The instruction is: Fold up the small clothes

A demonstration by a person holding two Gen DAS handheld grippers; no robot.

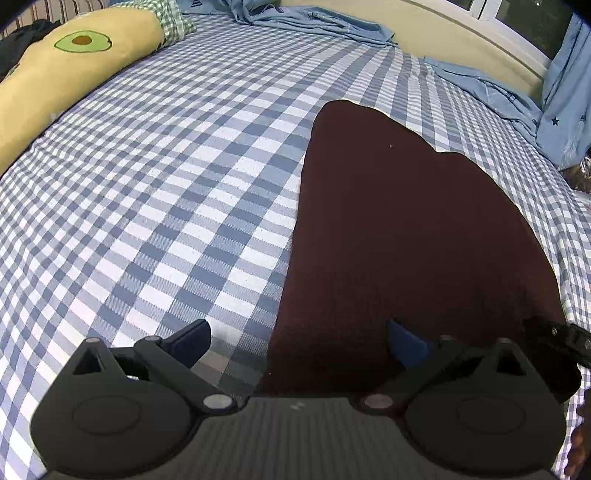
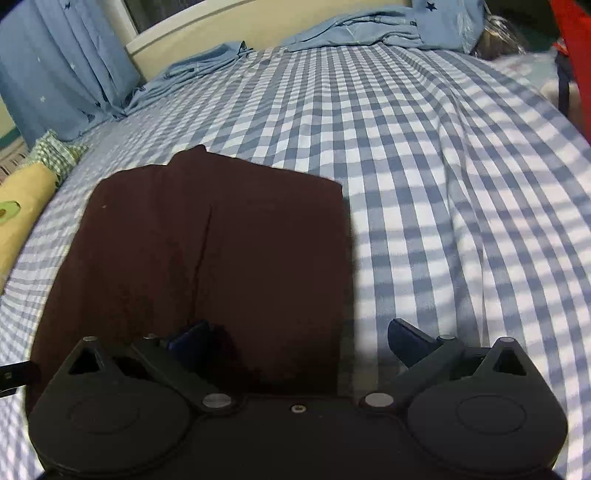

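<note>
Left gripper (image 1: 299,343) low over the bed, jaws spread wide, nothing between them; its left finger over bare sheet, its right finger over the near left edge of the dark maroon garment (image 1: 406,229). Right gripper (image 2: 299,343) likewise apart and empty, straddling the garment's near right edge: left finger over cloth, right finger over the checked bedsheet (image 2: 424,184).

Garment lay flat on the sheet, spread away from both grippers, already narrowed to a rough rectangle with a lengthwise crease down its middle. Judged: a fold was finished or nearly so, and the near hem was about to be taken up. Next move would call for both grippers to drop and pinch the near corners, then carry them toward the far edge, keeping layers aligned.

Farther off: yellow avocado-print bolster (image 1: 55,74) along the left, crumpled light-blue clothes (image 1: 314,22) near the headboard, blue curtain (image 2: 62,62) beyond.
</note>
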